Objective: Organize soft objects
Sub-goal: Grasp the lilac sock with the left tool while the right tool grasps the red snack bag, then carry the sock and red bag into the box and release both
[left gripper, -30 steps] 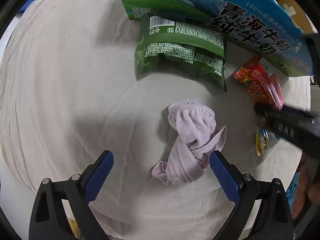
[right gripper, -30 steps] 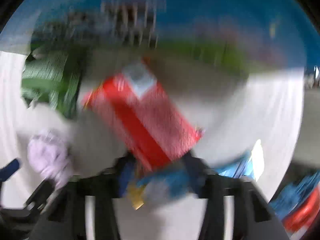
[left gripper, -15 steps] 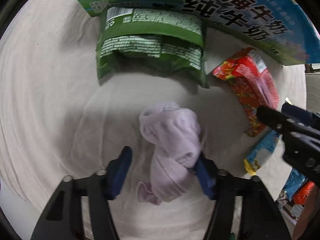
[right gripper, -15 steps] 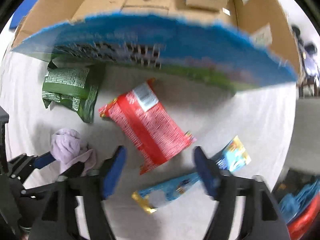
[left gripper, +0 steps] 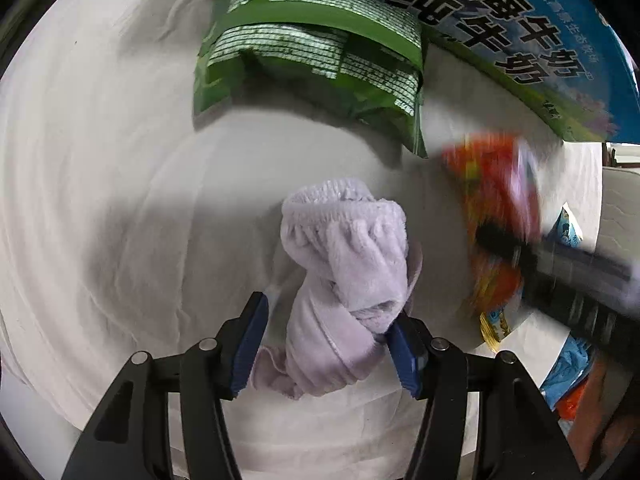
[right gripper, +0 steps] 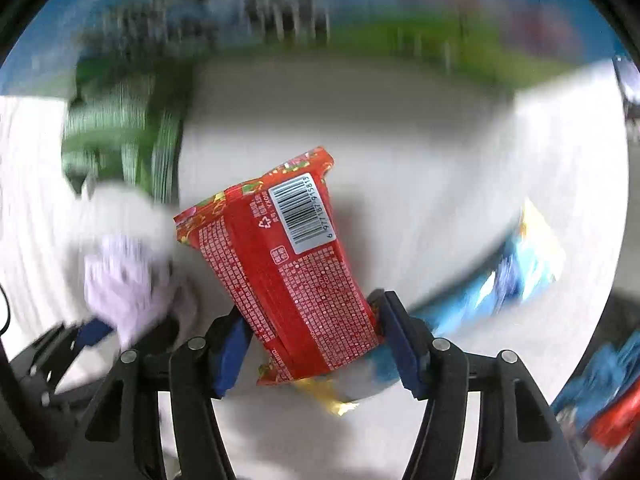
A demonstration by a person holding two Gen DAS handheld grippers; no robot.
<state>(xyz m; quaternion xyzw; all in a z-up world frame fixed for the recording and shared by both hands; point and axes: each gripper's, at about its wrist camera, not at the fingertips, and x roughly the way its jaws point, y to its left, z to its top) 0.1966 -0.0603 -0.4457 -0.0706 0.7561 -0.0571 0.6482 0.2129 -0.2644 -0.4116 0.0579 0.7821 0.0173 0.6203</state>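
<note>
A crumpled lilac sock (left gripper: 344, 268) lies on the white cloth. My left gripper (left gripper: 326, 336) is closed around its lower part, blue pads touching both sides. My right gripper (right gripper: 310, 340) is shut on a red snack packet (right gripper: 288, 268) with a barcode label, held above the cloth; the background around it is blurred. The red packet (left gripper: 492, 192) and the right gripper show blurred at the right of the left wrist view. The sock (right gripper: 128, 276) shows blurred at the left of the right wrist view.
A green snack bag (left gripper: 312, 48) lies beyond the sock against a blue and green milk carton box (left gripper: 520, 28). A blue and yellow packet (right gripper: 520, 268) lies on the cloth (left gripper: 100, 200) to the right. More packets (right gripper: 608, 408) sit at the far right edge.
My left gripper moved forward and closed on the sock. My right gripper dropped down, closed on the red packet and is lifting it.
</note>
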